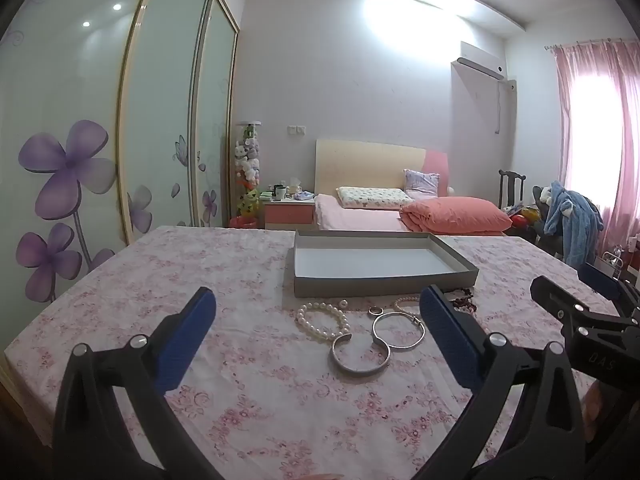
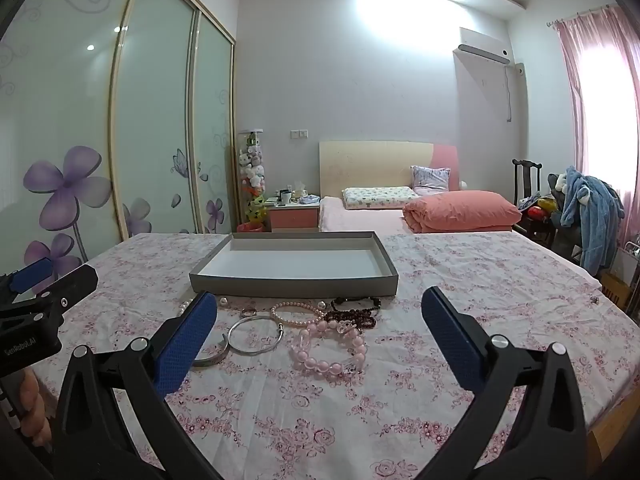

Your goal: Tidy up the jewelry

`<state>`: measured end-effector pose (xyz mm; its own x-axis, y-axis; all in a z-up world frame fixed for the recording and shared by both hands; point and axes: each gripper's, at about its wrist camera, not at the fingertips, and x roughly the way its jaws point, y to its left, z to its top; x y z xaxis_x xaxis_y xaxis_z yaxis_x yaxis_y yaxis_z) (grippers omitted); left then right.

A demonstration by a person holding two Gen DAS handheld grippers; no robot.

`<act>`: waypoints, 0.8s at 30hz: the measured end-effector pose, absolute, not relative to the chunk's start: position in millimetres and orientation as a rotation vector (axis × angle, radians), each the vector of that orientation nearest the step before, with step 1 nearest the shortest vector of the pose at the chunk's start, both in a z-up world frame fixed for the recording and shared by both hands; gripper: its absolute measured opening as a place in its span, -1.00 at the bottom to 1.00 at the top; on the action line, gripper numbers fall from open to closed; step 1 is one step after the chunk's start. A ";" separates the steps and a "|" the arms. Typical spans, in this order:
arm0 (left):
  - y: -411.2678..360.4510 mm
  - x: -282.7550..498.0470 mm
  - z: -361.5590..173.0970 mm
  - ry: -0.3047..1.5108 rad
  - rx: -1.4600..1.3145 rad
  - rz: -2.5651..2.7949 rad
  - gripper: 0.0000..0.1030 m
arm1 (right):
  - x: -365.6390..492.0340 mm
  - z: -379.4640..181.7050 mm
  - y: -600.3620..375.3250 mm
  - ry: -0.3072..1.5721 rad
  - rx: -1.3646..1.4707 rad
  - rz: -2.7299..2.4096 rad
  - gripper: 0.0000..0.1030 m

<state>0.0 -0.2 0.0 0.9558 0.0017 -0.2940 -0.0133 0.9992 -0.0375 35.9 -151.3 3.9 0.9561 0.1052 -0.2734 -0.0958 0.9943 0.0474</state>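
Presently on the floral tablecloth [image 2: 460, 280]: one grey shallow box [image 2: 294, 280], nothing inside. Just before its near wall lie a white pearl bracelet [image 1: 322, 320], silver cuff bangle [image 1: 360, 356], thin silver bangle [image 1: 398, 330], small ring [image 1: 376, 311], pink pearl strand [image 2: 298, 314], dark bead bracelet [image 2: 354, 314] and large pink bead bracelet [image 2: 332, 350]. Left gripper [image 1: 318, 340] and right gripper [image 2: 318, 340]: jaws wide, holding nothing, above the cloth.
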 end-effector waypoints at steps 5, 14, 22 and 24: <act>-0.3 0.0 -0.1 0.299 -0.038 0.008 0.92 | 35.7 3.3 -151.4 0.278 0.033 0.102 0.97; -0.2 0.3 0.0 0.305 -0.040 0.008 0.92 | 36.4 2.4 -152.2 0.282 0.034 0.098 0.97; -0.2 0.3 0.0 0.307 -0.041 0.008 0.92 | 36.7 2.4 -153.4 0.284 0.037 0.101 0.97; -0.3 0.3 0.0 0.307 -0.042 0.007 0.92 | 36.5 2.3 -153.5 0.284 0.037 0.101 0.97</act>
